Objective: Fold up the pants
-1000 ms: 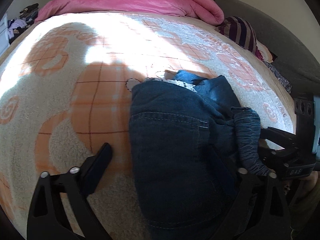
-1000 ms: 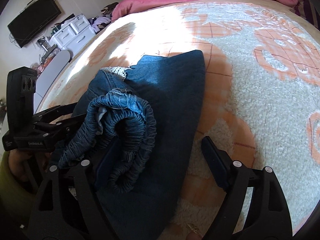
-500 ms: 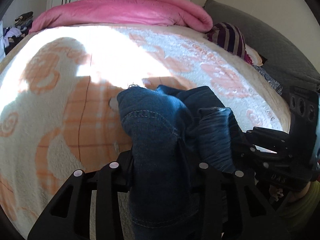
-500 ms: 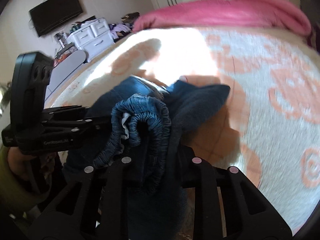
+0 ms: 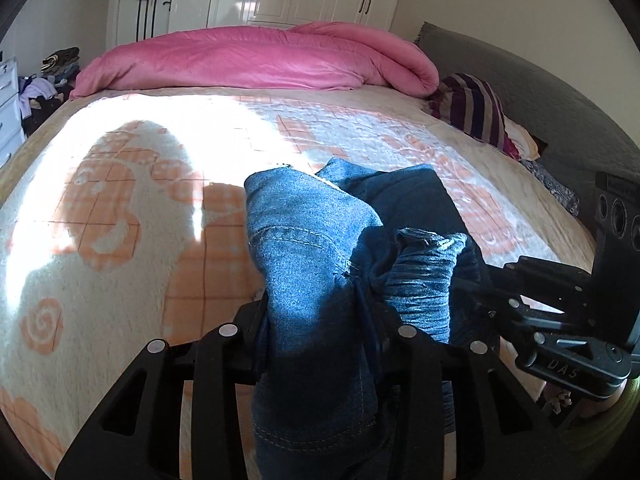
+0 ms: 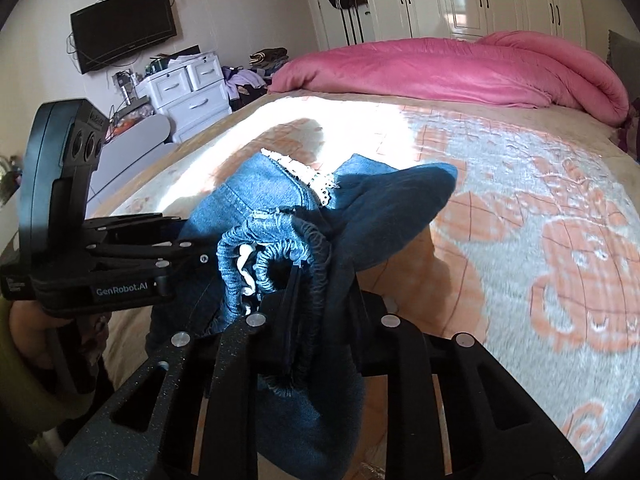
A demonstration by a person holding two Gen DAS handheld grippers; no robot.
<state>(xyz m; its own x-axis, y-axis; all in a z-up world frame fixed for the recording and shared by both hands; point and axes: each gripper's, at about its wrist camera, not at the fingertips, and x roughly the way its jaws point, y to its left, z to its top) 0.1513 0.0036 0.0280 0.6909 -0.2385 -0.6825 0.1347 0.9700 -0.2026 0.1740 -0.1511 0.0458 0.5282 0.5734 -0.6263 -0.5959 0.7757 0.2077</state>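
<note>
Blue denim pants (image 5: 304, 240) are bunched up and lifted above the cream-and-orange blanket (image 5: 120, 200). My left gripper (image 5: 316, 312) is shut on a thick fold of the denim near a stitched seam. My right gripper (image 6: 316, 300) is shut on the gathered elastic waistband of the pants (image 6: 260, 196), where a white lace trim shows at the top. The two grippers hold the cloth side by side: the right gripper (image 5: 560, 344) shows at the right of the left wrist view, and the left gripper (image 6: 120, 264) at the left of the right wrist view. The lower part of the pants hangs hidden behind the fingers.
A pink duvet (image 5: 260, 60) lies rolled along the bed's far end. A striped cushion (image 5: 472, 108) and grey headboard (image 5: 540, 92) are on the right. A white dresser (image 6: 188, 88), a wall television (image 6: 124, 36) and wardrobes stand beyond the bed (image 6: 520, 220).
Both grippers went from open around the pants to shut on them. They rose together, lifting the bunched denim off the blanket.
</note>
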